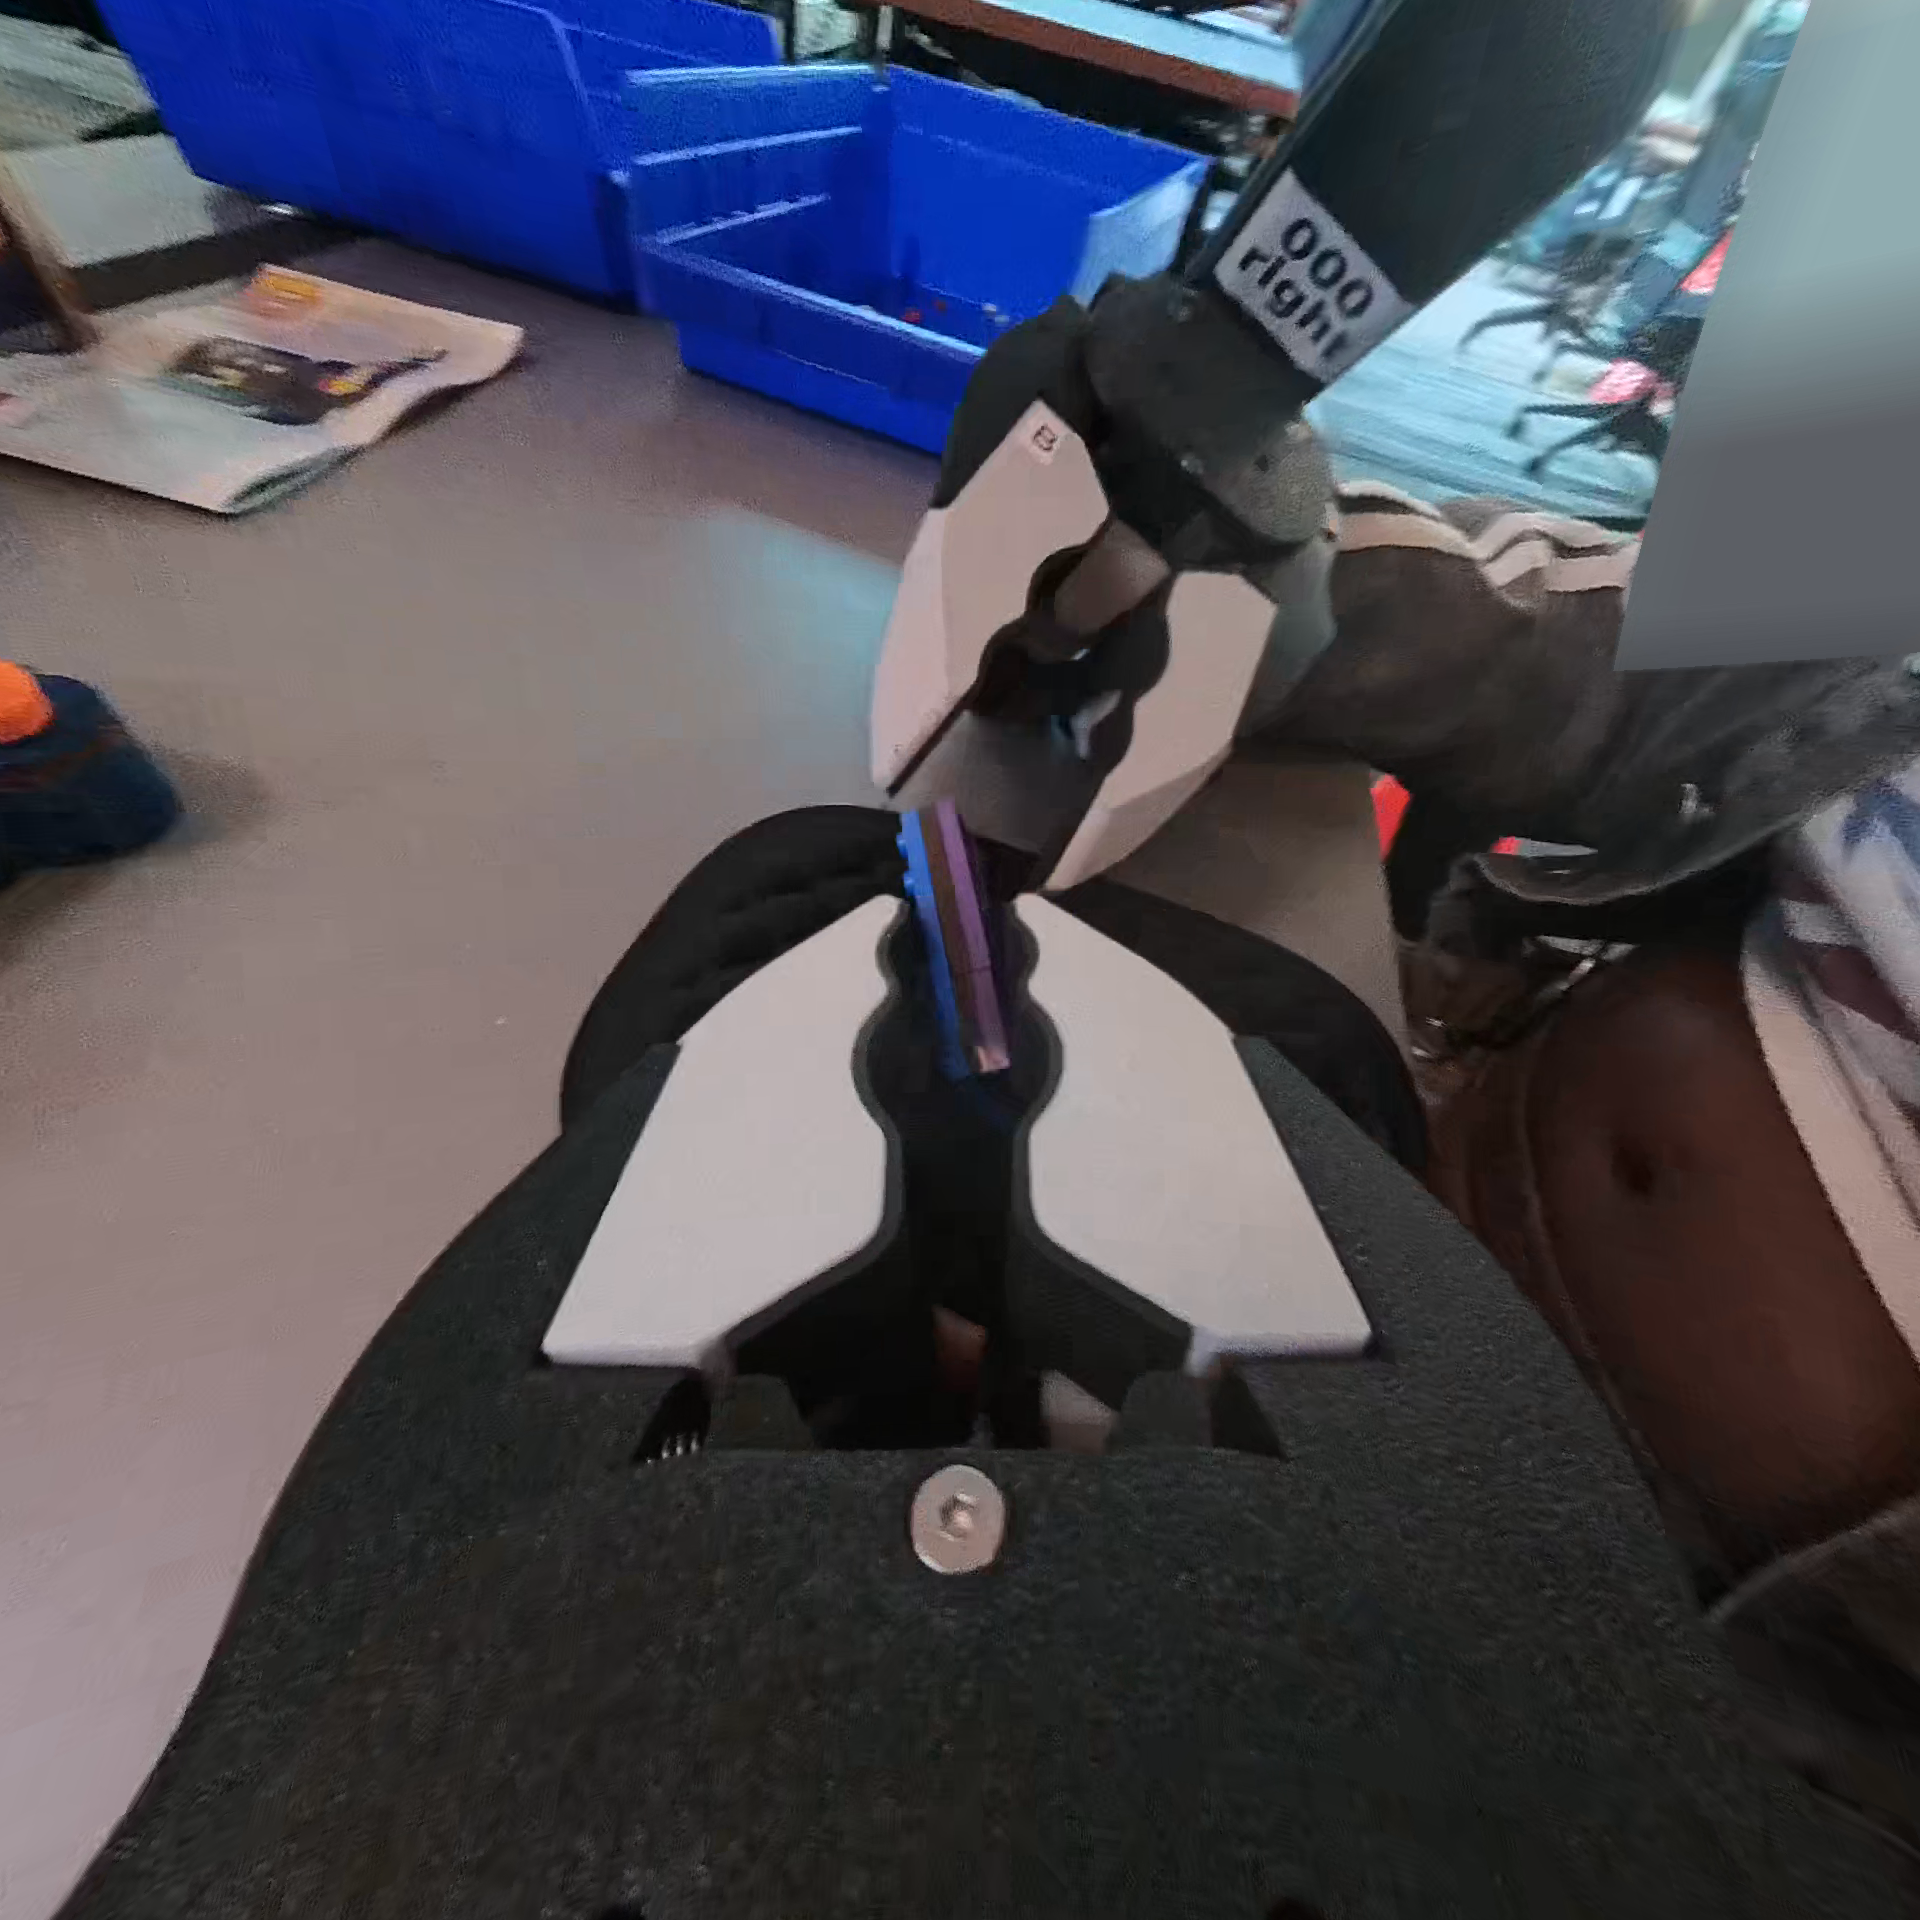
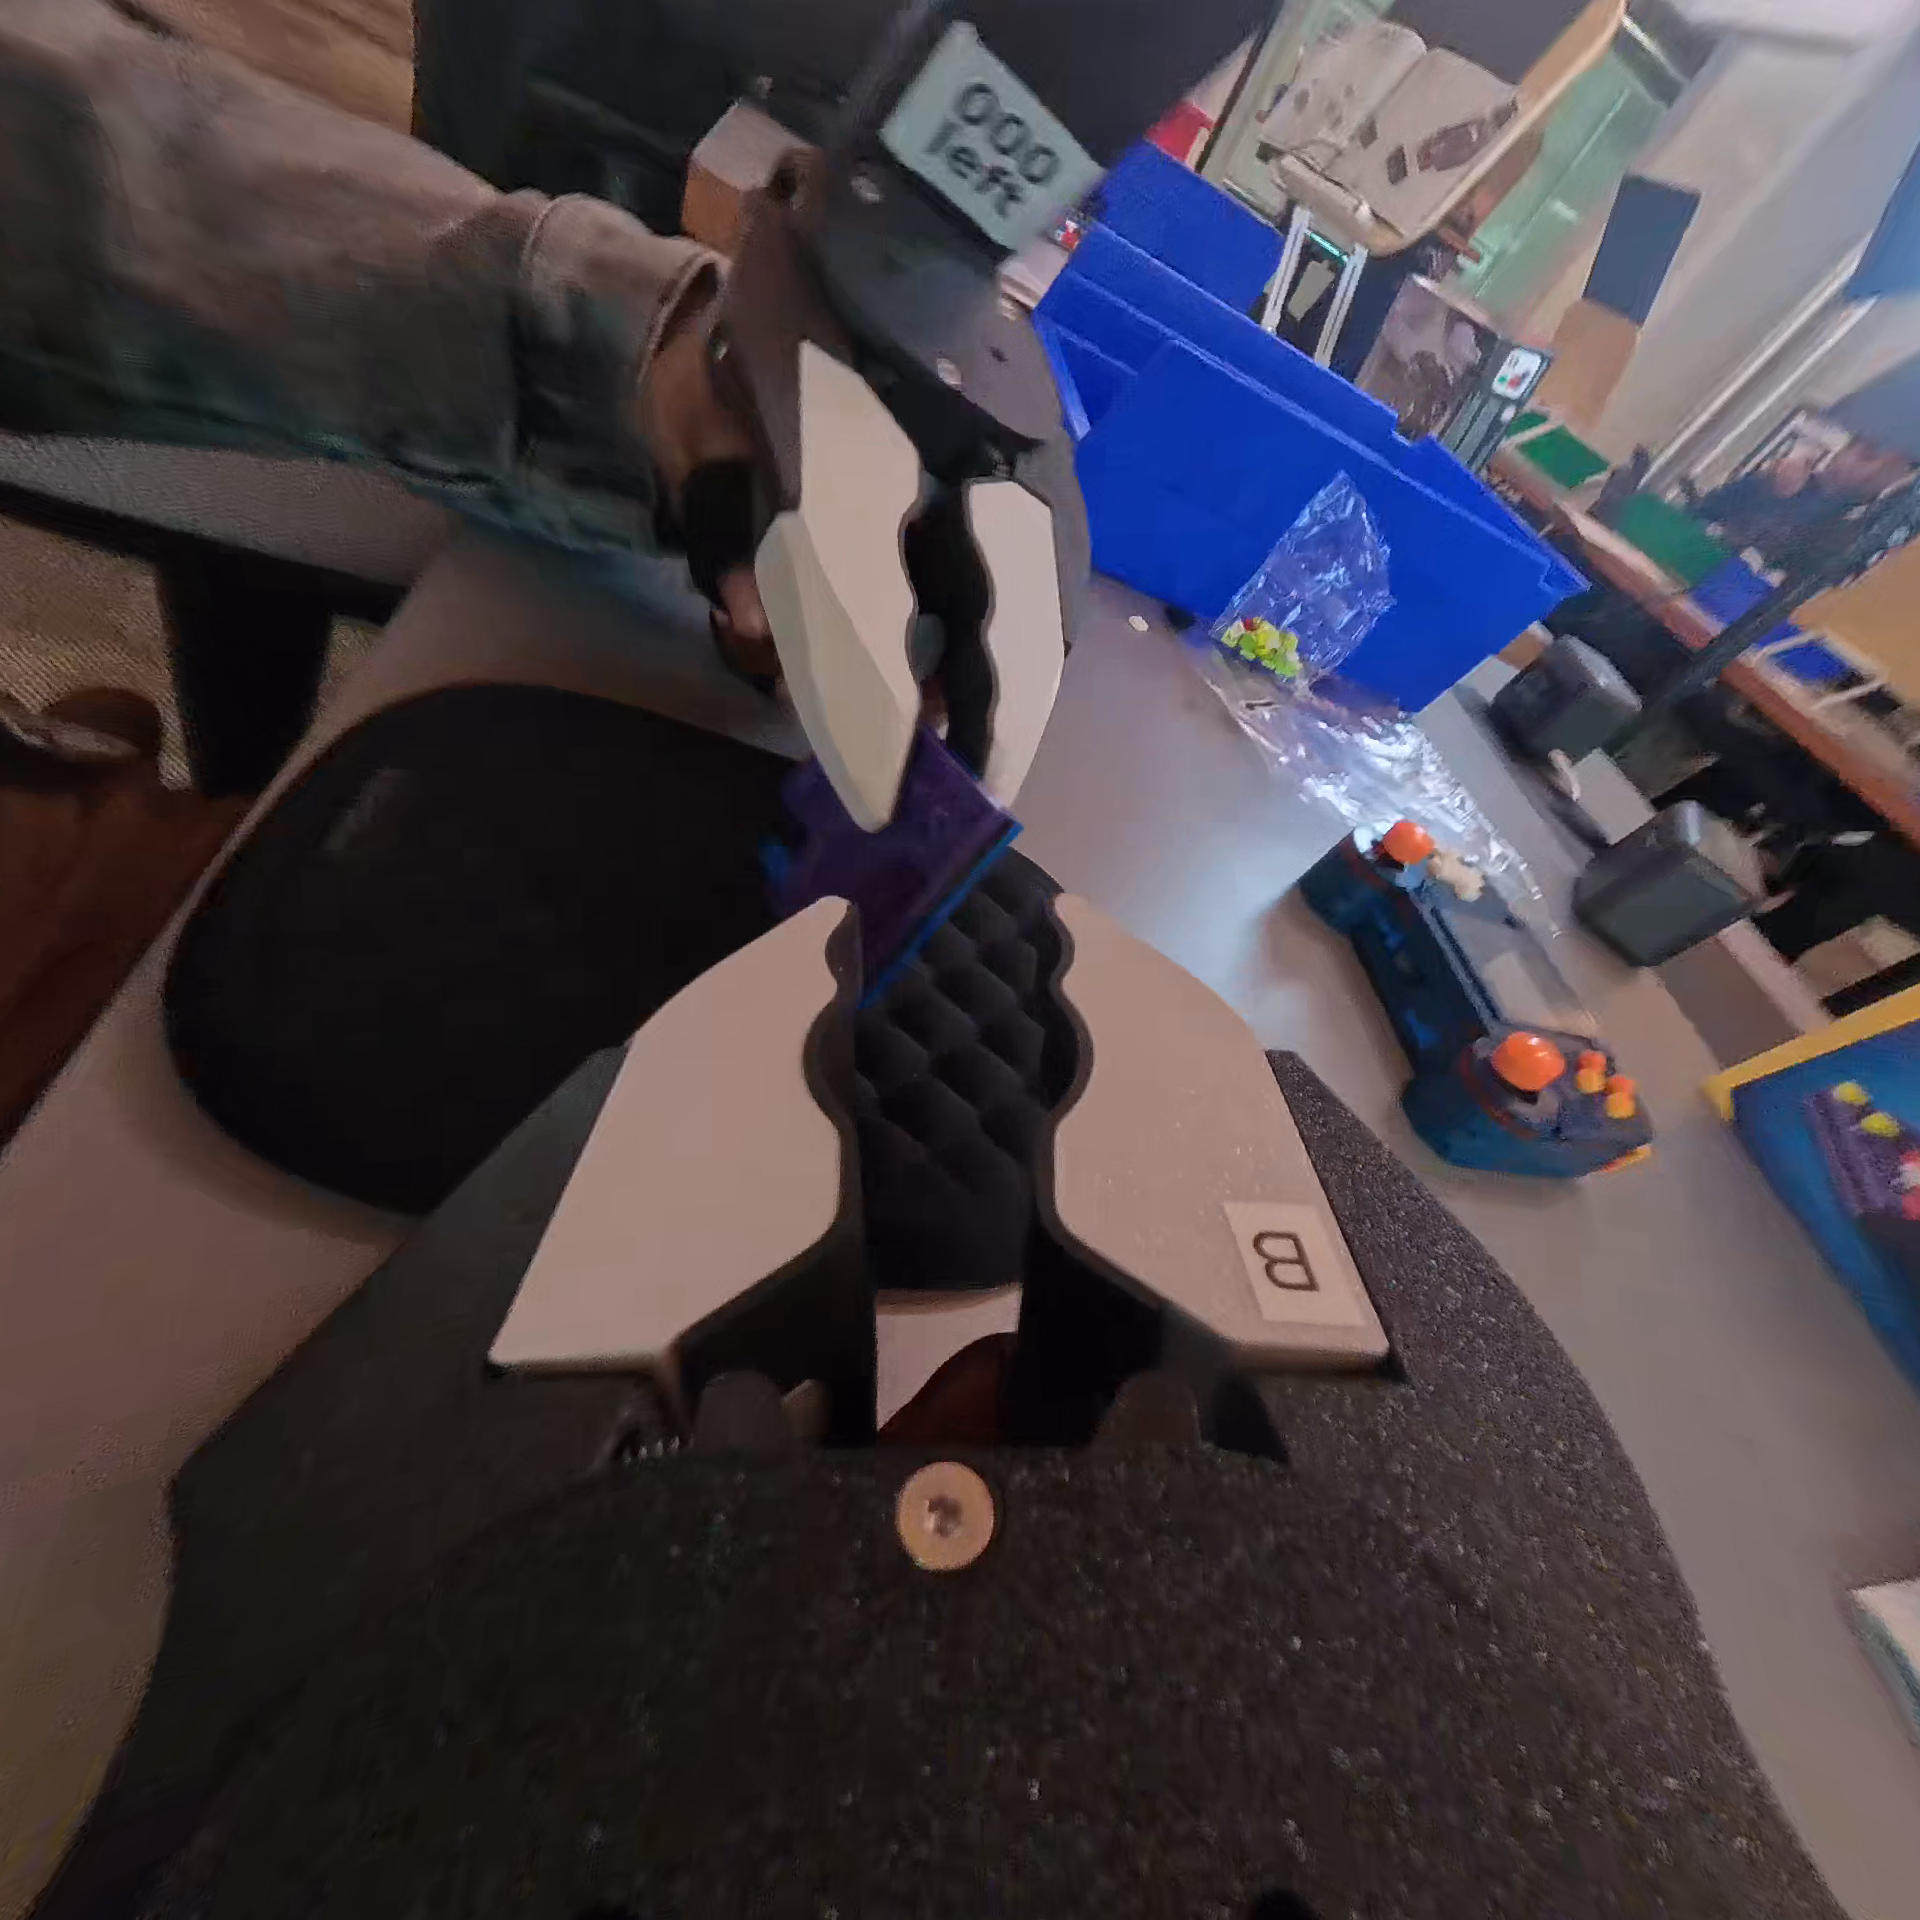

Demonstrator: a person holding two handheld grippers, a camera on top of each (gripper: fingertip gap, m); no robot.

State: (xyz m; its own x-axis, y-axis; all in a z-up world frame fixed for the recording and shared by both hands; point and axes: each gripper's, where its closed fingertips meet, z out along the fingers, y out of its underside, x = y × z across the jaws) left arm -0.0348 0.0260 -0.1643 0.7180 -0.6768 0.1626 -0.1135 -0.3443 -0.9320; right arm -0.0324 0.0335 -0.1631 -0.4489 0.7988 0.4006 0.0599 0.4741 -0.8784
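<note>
Blue bins (image 1: 727,208) wall off the far side; booklet (image 1: 249,384) lies left.

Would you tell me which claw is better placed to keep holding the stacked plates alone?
Probably left. The left claw has the blue and purple plates deep between its fingers; the right claw only meets their far end at its tips.

A grey surface (image 1: 436,665) is seen under soft light. Blue storage bins (image 2: 1247,468) are lined along its far side. Long benches (image 2: 1766,665) are glimpsed beyond.
</note>
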